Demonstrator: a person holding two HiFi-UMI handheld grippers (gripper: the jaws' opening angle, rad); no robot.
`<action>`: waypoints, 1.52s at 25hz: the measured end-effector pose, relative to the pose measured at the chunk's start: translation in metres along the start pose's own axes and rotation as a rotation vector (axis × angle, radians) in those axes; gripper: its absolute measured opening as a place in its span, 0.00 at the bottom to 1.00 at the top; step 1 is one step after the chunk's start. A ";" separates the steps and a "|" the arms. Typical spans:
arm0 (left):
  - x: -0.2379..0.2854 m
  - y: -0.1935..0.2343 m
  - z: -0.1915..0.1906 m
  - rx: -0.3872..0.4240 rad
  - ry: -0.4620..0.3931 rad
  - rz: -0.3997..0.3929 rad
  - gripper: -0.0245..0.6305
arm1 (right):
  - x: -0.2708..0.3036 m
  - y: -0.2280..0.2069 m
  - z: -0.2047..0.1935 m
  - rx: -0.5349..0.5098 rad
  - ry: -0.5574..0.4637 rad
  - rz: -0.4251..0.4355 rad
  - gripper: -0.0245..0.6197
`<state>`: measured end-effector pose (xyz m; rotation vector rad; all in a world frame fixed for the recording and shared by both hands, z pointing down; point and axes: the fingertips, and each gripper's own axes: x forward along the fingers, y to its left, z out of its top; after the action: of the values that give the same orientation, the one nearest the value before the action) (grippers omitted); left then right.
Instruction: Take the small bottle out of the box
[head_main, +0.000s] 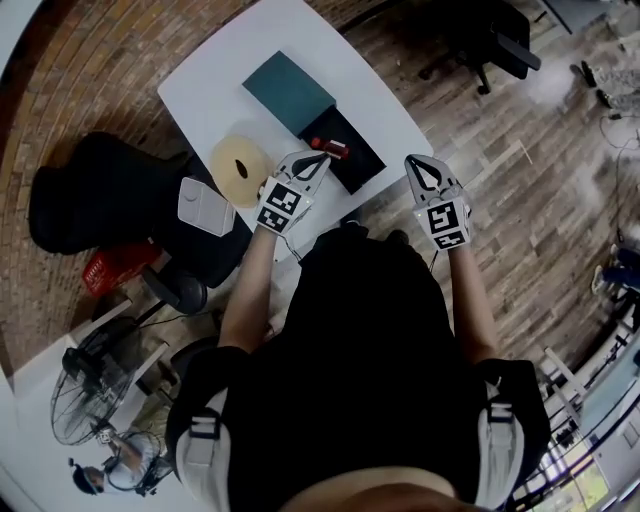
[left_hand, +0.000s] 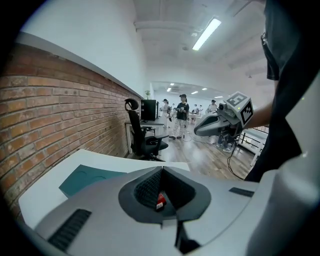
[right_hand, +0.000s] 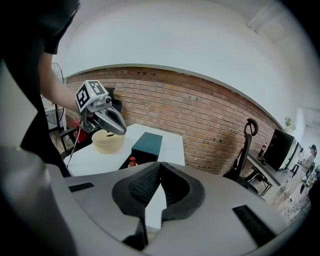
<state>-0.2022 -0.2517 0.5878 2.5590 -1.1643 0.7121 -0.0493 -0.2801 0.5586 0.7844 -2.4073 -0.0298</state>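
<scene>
A small red bottle (head_main: 329, 147) lies in the open black box (head_main: 355, 165) on the white table (head_main: 220, 100). The box's dark teal lid (head_main: 288, 90) rests just behind it. My left gripper (head_main: 322, 158) hovers at the box's near left edge, its tips close to the bottle, jaws shut and holding nothing. Through the hollow behind its tips, the left gripper view shows the bottle (left_hand: 160, 200). My right gripper (head_main: 413, 160) is off the table's right edge, shut and empty. The right gripper view shows the bottle (right_hand: 132, 161) in the box.
A cream tape roll (head_main: 240, 170) and a white square object (head_main: 205, 205) lie left of the box. A black office chair (head_main: 100, 190) stands at the table's left. The brick wall is beyond the table, with wood floor to the right.
</scene>
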 end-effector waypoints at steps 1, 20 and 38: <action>0.002 0.002 -0.002 0.014 0.009 -0.006 0.07 | 0.001 0.000 -0.001 0.002 0.002 -0.004 0.04; 0.052 0.018 -0.054 0.172 0.168 -0.136 0.16 | 0.009 0.000 -0.020 0.048 0.074 -0.033 0.04; 0.093 0.022 -0.091 0.298 0.313 -0.297 0.26 | 0.013 0.004 -0.037 0.072 0.122 -0.028 0.04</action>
<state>-0.1968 -0.2883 0.7144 2.6380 -0.6011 1.2290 -0.0395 -0.2784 0.5966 0.8280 -2.2934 0.0912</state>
